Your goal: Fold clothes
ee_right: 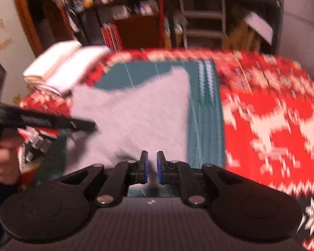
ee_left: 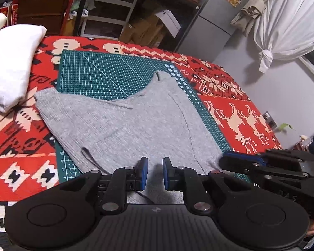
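Across our green mat [ee_left: 106, 77] the grey top [ee_left: 123, 125] lies partly folded; both grippers [ee_left: 153, 172] [ee_right: 152, 167] hover slightly parted, empty, at six o'clock—next fold needs its hem.

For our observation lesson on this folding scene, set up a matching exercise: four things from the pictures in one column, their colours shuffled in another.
Things:
1. garment
2. cutting mat
3. folded stack
4. tong pads

Colours:
A. white
B. blue
C. grey
D. green with grid lines

Pairs: 1-C, 2-D, 3-A, 4-B
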`<state>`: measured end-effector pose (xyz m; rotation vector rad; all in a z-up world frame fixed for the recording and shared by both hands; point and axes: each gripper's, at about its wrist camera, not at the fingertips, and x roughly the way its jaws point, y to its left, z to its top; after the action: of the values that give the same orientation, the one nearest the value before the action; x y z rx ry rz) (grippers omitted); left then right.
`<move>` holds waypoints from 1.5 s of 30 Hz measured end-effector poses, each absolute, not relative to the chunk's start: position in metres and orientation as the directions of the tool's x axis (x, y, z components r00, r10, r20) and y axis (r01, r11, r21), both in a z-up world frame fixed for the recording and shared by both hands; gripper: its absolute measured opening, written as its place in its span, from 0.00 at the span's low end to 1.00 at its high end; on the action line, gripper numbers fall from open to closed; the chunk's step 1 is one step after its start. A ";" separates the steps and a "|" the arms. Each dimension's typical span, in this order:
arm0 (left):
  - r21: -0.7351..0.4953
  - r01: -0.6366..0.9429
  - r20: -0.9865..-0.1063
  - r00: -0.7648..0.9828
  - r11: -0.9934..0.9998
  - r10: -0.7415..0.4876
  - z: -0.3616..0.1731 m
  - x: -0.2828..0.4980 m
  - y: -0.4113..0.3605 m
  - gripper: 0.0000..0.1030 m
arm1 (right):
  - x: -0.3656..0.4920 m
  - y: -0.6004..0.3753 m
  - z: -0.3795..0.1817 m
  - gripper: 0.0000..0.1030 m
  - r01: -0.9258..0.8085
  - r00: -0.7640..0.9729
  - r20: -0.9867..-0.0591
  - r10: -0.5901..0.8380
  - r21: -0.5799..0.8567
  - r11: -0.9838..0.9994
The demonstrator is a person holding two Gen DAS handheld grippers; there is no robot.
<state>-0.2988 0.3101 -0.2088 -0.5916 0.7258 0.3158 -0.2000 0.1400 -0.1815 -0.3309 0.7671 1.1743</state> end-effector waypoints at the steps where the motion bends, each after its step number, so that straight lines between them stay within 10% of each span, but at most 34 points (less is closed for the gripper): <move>1: -0.394 -0.463 -0.700 0.711 0.794 0.067 -0.209 -0.299 0.310 0.13 | -0.203 0.147 -0.180 0.09 -0.919 0.165 -0.682 0.712 0.157 0.363; 29: -0.393 -0.567 -0.707 0.689 0.724 0.156 -0.215 -0.348 0.339 0.13 | -0.269 0.142 -0.216 0.12 -0.959 0.101 -0.674 0.732 0.130 0.252; 39: -0.478 -0.488 -0.568 0.806 0.731 0.167 -0.197 -0.368 0.334 0.13 | -0.257 0.116 -0.197 0.24 -0.955 0.121 -0.583 0.804 0.153 0.254; 45: -0.363 -0.599 -0.672 0.699 0.714 0.246 -0.212 -0.335 0.341 0.11 | -0.244 0.105 -0.187 0.24 -0.950 0.145 -0.533 0.834 0.159 0.267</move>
<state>-0.3347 0.3415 -0.2122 -0.6083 0.6338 0.5044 -0.2438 0.1051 -0.1870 -0.2366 0.5899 1.3020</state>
